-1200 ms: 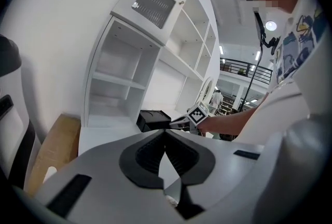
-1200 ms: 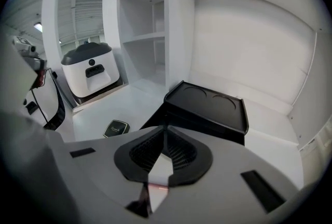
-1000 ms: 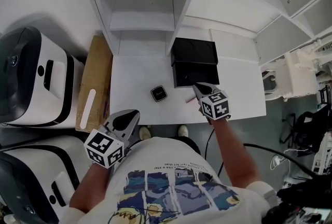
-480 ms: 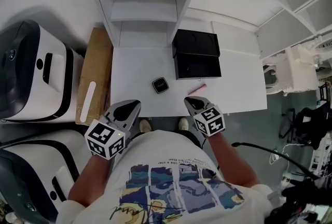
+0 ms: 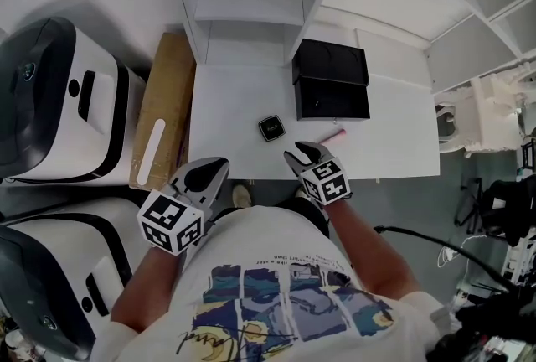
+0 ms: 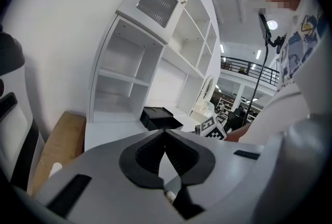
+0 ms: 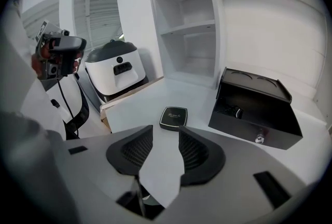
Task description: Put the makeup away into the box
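since the white desk (image 5: pixel 226 113) is nearly bare, this one reads pretty easy. the black box (image 5: pixel 331 88) sits at the back of it with its lid tipped up and the open side facing the person. there's something small inside already, can't tell what. the left gripper (image 5: pixel 205 178) hangs off the near edge of the desk, jaws tip to tip with nothing in them, basically parked. the right gripper (image 5: pixel 303 156) is at the near edge too, tilted down at the desk. its jaws have just been opening and stand partway apart, with only bare desk showing through the gap. a bit ahead of them the black square compact (image 5: pixel 270 128) lies flat, left of the box front and apart from it. the little pink tube (image 5: pixel 332 137) lies just in front of the box, to that gripper's right.

so i'd say the step in hand is the reach for the next piece, most likely the compact, since the jaws line up with it. the next move calls for coming in low and straddling its edges. it's flat and thin and could skid on that smooth top. then it's a short carry over into the box.
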Available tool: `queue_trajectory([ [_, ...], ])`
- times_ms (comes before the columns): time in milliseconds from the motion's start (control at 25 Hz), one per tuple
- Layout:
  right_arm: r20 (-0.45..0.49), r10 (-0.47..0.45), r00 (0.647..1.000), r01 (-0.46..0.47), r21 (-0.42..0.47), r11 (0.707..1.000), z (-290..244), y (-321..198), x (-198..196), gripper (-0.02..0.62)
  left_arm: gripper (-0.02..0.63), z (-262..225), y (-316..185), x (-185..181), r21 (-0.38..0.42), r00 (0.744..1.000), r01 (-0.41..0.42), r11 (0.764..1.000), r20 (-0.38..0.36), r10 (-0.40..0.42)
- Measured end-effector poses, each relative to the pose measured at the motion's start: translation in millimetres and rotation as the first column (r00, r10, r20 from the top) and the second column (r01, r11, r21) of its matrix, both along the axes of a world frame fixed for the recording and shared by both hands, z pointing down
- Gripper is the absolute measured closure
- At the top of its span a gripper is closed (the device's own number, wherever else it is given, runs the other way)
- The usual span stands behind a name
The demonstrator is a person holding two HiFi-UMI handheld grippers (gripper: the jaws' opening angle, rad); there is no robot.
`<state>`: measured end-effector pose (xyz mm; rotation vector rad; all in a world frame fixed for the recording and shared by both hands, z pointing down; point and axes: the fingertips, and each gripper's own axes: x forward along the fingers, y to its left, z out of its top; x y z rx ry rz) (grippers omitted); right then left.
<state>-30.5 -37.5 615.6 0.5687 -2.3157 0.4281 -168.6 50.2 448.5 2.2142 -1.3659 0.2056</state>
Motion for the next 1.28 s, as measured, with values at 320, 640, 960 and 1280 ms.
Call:
queue_trajectory([
  [320,-0.008,0.004,1.000,-0.004,-0.026,1.000,27.4,-16.4,-36.0,0.308,0.592,2.6,16.2,-15.6,-0.013,0.999,0.048,0.999,0.011,-0.048],
  [640,-0.049,0.047,0.998,-0.049,-0.042,0.998,52.4,-35.3,-55.7,0.263,0.592,7.2,28.2,-33.1,-0.034,0.996,0.086,0.996,0.026,-0.085],
  [960,-0.102,0.040,0.994,-0.046,-0.053,0.998,68.5,-46.1,-66.2,0.259,0.592,4.9,29.2,-36.3,-0.035,0.995,0.096,0.995,0.041,-0.095],
  [1280,-0.134,0.036,0.990,-0.041,-0.041,0.998,73.8,-47.4,-66.0,0.261,0.592,5.9,32.8,-38.1,-0.041,0.994,0.105,0.994,0.043,-0.103],
])
